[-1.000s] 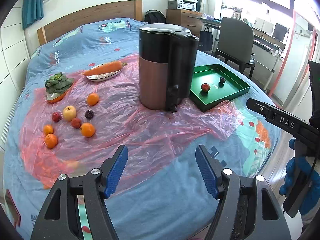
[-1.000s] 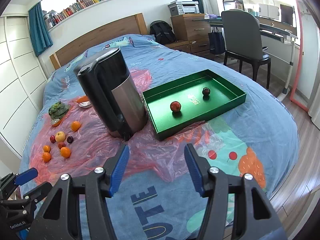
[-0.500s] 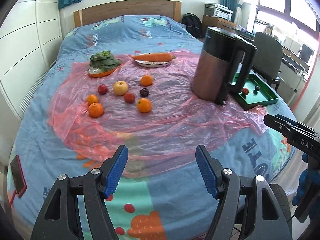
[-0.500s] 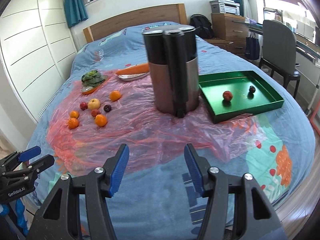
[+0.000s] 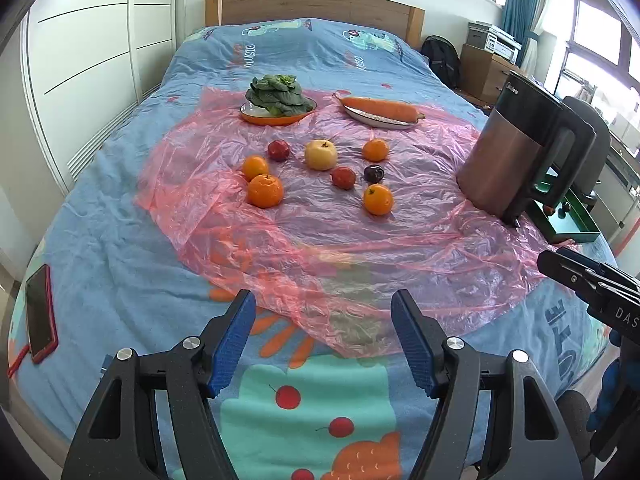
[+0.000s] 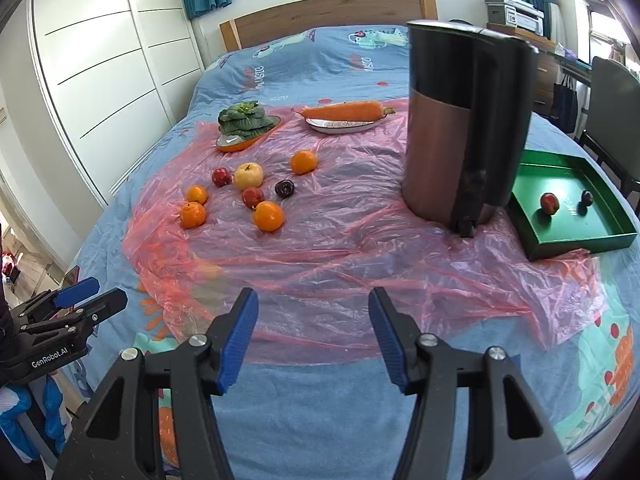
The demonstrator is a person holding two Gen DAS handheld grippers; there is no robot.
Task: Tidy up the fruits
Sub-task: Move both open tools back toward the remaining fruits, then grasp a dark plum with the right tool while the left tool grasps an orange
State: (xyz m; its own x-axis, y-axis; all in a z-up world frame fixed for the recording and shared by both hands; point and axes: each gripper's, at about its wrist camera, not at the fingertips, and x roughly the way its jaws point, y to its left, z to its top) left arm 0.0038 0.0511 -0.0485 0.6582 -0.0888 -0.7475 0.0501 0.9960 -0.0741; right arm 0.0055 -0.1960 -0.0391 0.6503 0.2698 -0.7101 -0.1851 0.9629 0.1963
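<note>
Right wrist view: both hand-held grippers gape empty; oranges left of the kettle look firm, rollable, best pinched across the middle.

**Materials and finishes on view**

Plastic sheet: thin pink film, translucent, crinkled, glossy. Bedspread: blue printed cloth, matt, soft nap. Headboard: pale wood, smooth. Jug: brushed copper-toned metal body, glossy black plastic top and handle. Tray: green, smooth satin finish. Oranges: dimpled, shiny peel. Left claw and right claw: matt black plastic, ribbed blue pads.
</note>
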